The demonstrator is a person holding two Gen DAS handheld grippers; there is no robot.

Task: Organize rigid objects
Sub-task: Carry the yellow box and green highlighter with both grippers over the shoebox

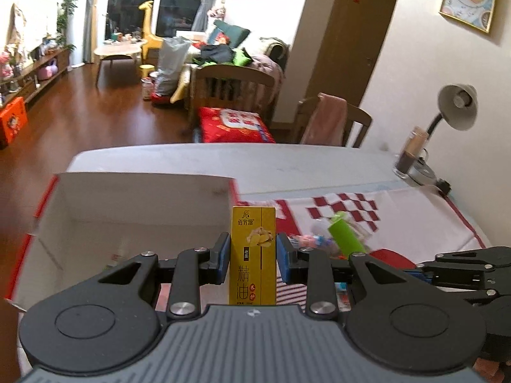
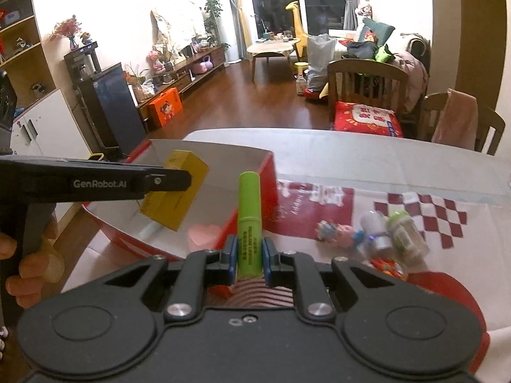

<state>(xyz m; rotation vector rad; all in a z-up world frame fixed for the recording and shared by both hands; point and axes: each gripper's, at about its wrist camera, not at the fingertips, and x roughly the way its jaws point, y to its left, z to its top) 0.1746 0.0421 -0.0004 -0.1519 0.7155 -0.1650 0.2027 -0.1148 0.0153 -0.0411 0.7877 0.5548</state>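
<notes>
At the far left we see the red box with its white inside open on the table; a pink heart-shaped piece lies in it. Our left gripper is clenched on the yellow carton, held upright above the table at the box's near right corner. Further right, our right gripper is clamped on the green tube, which points forward beside the box wall. To the right, small toys and bottles lie clustered on the red-checked cloth.
</notes>
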